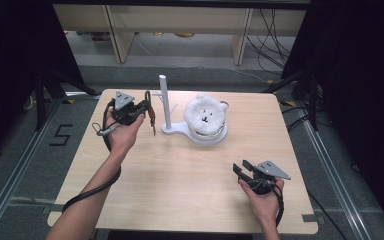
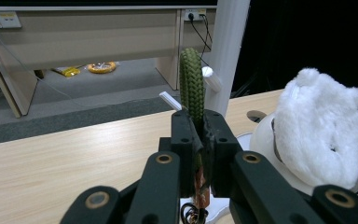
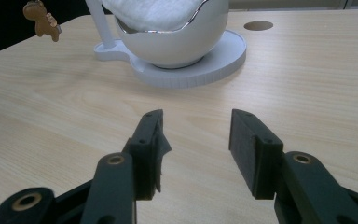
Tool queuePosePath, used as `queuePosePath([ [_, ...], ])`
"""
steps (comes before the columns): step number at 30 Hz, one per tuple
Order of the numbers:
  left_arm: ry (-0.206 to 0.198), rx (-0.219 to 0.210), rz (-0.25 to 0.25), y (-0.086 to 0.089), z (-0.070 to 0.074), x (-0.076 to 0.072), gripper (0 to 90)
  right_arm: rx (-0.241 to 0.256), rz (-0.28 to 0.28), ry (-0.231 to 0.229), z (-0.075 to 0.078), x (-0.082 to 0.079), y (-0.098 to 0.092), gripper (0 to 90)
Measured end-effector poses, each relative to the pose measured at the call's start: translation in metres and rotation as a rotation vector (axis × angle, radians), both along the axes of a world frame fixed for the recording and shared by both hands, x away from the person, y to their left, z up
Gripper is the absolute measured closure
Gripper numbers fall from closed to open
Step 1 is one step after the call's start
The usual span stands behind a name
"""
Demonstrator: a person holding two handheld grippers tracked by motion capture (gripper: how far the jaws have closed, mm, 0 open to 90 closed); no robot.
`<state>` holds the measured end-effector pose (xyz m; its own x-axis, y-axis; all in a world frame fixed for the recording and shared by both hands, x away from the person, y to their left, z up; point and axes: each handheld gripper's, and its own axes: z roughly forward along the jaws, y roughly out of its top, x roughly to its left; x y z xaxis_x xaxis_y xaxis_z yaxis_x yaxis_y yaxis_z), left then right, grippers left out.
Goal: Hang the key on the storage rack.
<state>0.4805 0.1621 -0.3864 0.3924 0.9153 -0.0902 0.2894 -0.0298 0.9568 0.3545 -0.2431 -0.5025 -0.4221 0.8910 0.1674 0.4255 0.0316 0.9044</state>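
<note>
My left gripper (image 1: pixel 144 109) (image 2: pixel 200 126) is shut on an olive-green braided cord (image 2: pixel 192 88) whose loop stands up above the jaws. A small brown charm (image 1: pixel 153 122) (image 3: pixel 41 19) hangs below it. Just right of the cord stands a white stand (image 1: pixel 164 100) with a tall post (image 2: pixel 230 51) and short side pegs (image 2: pixel 212 77). On the stand's base sits a white bowl (image 3: pixel 177 44) holding a fluffy white bear plush (image 1: pixel 206 114) (image 2: pixel 319 130). My right gripper (image 1: pixel 241 166) (image 3: pixel 196 140) is open, low over the table's front right, with nothing between its jaws.
The wooden table (image 1: pixel 180 170) has a round cable hole (image 3: pixel 258 25) behind the bowl. Beyond the far edge are pale desk frames (image 1: pixel 120 35), floor cables (image 1: pixel 272 45) and yellow items (image 2: pixel 100 67) on the floor. Dark curtains flank both sides.
</note>
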Motion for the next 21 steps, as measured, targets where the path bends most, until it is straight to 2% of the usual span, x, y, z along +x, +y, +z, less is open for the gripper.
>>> queuePosePath([
  [3, -0.002, -0.007, -0.005, -0.002, 0.001, 0.001, 83.7, 0.008, 0.004, 0.001, 0.000, 0.000, 0.000, 55.8],
  [4, -0.001, -0.007, -0.005, -0.003, 0.001, 0.001, 83.7, -0.007, 0.002, -0.009, 0.000, 0.000, 0.000, 55.8],
  [9, -0.005, 0.001, -0.007, -0.005, 0.001, 0.002, 83.7, 0.006, 0.003, 0.000, 0.000, 0.000, 0.000, 55.8],
  [20, -0.022, 0.043, -0.007, -0.010, 0.002, 0.002, 83.6, 0.008, -0.002, 0.003, -0.001, 0.000, 0.002, 55.8],
  [21, -0.023, 0.048, -0.006, -0.011, 0.002, 0.001, 83.6, -0.016, -0.003, 0.009, 0.000, -0.001, 0.000, 55.8],
])
